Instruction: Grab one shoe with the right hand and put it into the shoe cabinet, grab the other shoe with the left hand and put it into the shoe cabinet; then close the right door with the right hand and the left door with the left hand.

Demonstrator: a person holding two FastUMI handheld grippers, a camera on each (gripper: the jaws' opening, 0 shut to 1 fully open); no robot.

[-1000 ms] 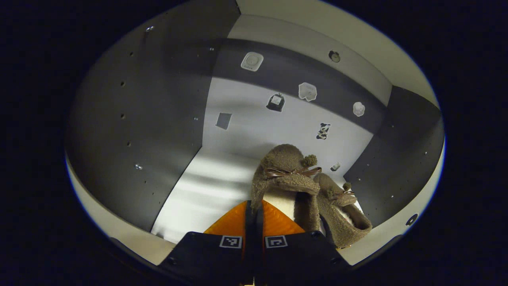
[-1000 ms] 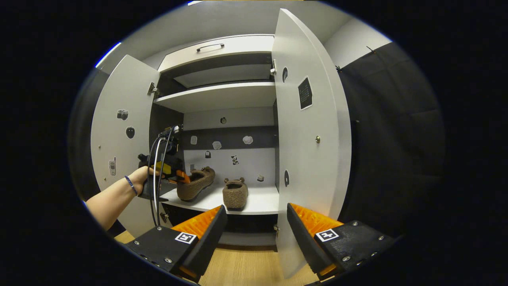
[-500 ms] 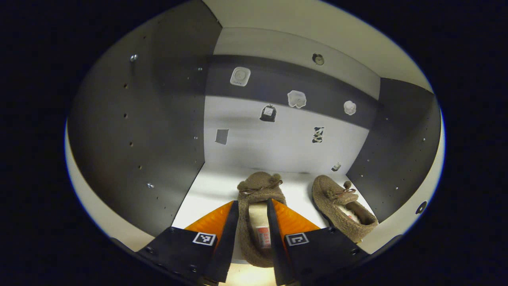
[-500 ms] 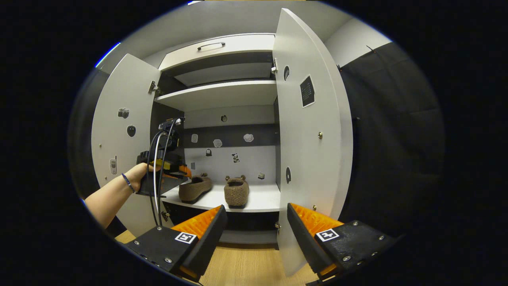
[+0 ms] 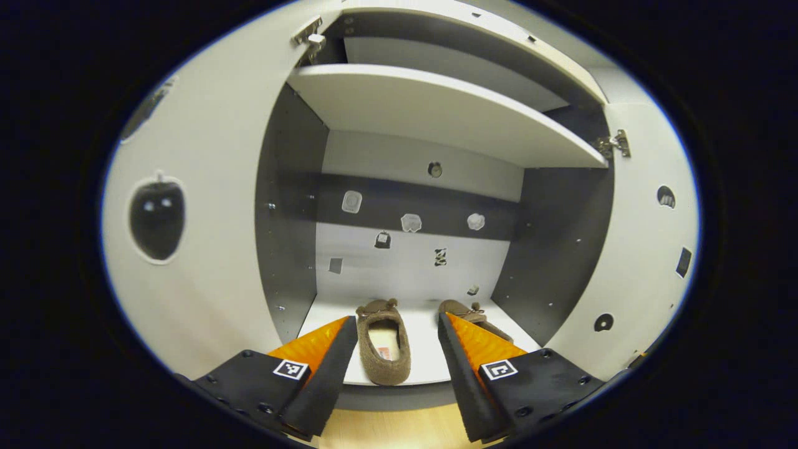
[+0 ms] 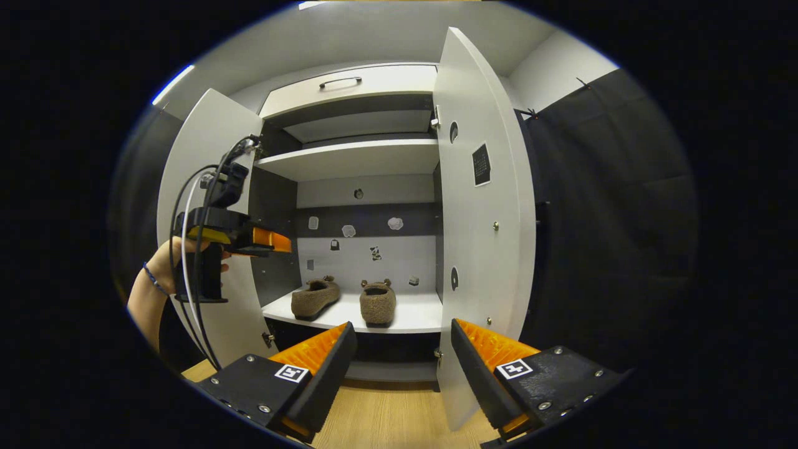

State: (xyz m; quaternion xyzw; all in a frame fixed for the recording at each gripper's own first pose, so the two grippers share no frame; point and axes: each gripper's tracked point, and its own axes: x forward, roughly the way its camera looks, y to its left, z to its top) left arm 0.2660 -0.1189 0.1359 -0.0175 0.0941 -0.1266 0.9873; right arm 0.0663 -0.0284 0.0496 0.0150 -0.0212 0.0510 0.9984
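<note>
We are holding the left tongs (image 5: pixel 397 368) wide open and empty in front of the shoe cabinet (image 5: pixel 436 106), with nothing between the two orange fingers (image 5: pixel 315 346) but open air. Ahead of these tongs, in the left gripper view, the left shoe (image 5: pixel 383 343) is sitting on the lower shelf (image 5: pixel 424 337), heel toward us, framed in the gap between the fingers but well apart from them. The right shoe (image 5: pixel 464 310) is sitting beside it on the same shelf, partly hidden behind the right-hand finger. The left door (image 5: pixel 206 206) is standing open to the left of these tongs, and the right door (image 5: pixel 642 249) is standing open to their right. We are holding the right tongs (image 6: pixel 402 368) equally wide open and empty, farther back from the cabinet and above the wooden floor (image 6: pixel 386 418). In the right gripper view both shoes are resting side by side ahead of the right tongs, and the left tongs (image 6: pixel 277 242) are hovering up and to the left, in front of the left door, gripped by a hand (image 6: pixel 168 259).
</note>
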